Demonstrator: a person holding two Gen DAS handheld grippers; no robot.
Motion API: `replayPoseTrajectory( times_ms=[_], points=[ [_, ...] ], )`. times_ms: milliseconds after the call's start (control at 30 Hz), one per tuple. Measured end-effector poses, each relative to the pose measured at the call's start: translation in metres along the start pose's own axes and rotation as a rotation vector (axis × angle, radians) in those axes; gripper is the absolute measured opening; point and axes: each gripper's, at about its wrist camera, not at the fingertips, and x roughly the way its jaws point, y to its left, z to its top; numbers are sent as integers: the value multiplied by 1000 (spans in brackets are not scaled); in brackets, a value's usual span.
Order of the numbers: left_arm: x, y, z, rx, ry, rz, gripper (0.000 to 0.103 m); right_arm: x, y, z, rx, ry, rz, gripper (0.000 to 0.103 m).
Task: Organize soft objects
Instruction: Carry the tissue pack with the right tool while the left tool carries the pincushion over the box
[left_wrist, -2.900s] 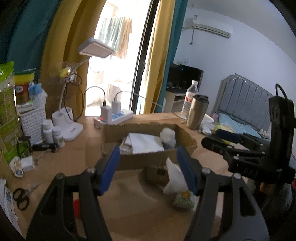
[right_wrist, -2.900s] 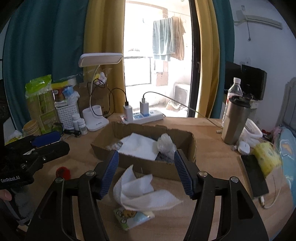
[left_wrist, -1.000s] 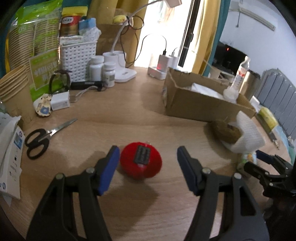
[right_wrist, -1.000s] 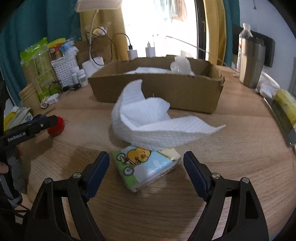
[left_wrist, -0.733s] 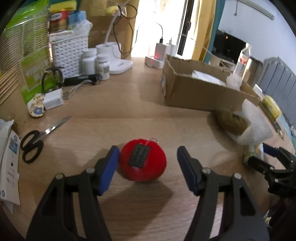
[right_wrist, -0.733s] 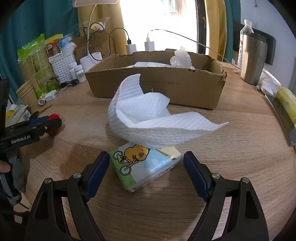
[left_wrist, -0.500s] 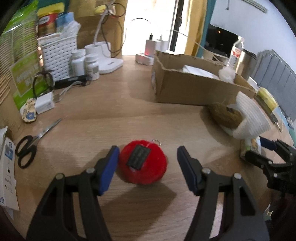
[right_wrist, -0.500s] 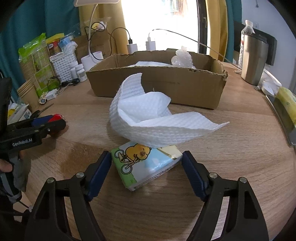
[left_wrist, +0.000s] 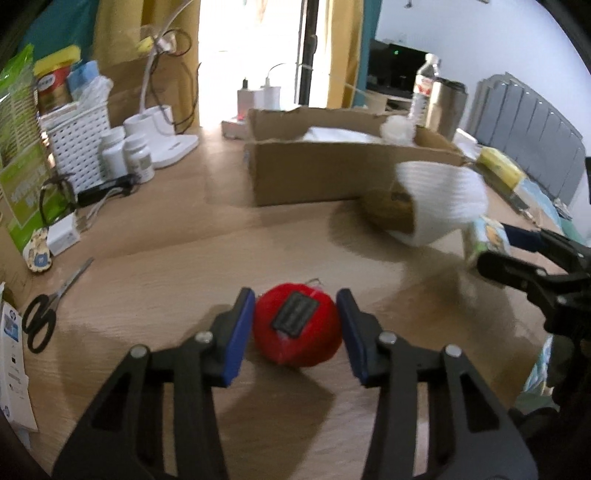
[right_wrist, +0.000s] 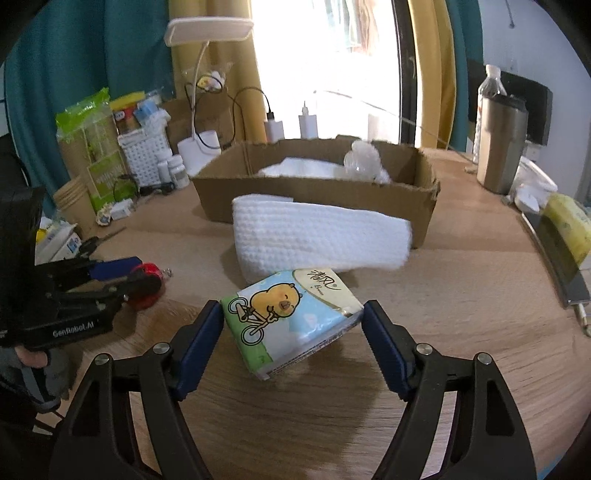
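My left gripper (left_wrist: 295, 317) is shut on a red plush ball (left_wrist: 297, 330) with a black label, at table level. My right gripper (right_wrist: 293, 323) is shut on a tissue pack (right_wrist: 291, 317) printed with a yellow chick on a bicycle, tilted and raised a little off the table. A white cloth (right_wrist: 321, 240) lies just behind the pack, in front of the cardboard box (right_wrist: 317, 199), which holds white soft items. In the left wrist view a brown fuzzy object (left_wrist: 388, 210) sits under the white cloth (left_wrist: 439, 203).
A white basket (left_wrist: 79, 144), pill bottles (left_wrist: 138, 155), a lamp base and a power strip stand at the back left. Scissors (left_wrist: 44, 317) lie at the left. A steel tumbler (right_wrist: 502, 144) and a phone (right_wrist: 554, 251) are at the right.
My left jaws have closed onto the red ball. My right jaws have closed onto the tissue pack and tipped it up. The white cloth has flattened and slid off the pack.
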Motion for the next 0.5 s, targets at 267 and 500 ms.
replayPoseTrajectory(
  times_ms=[267,500],
  points=[
    [-19,-23,11,40,-64,-65,47,-17,-6,3,14,-49,-19,80],
    [-34,-42,18,76,-118,-113,47,-37,-10,6,21,-98,-25,80]
  ],
)
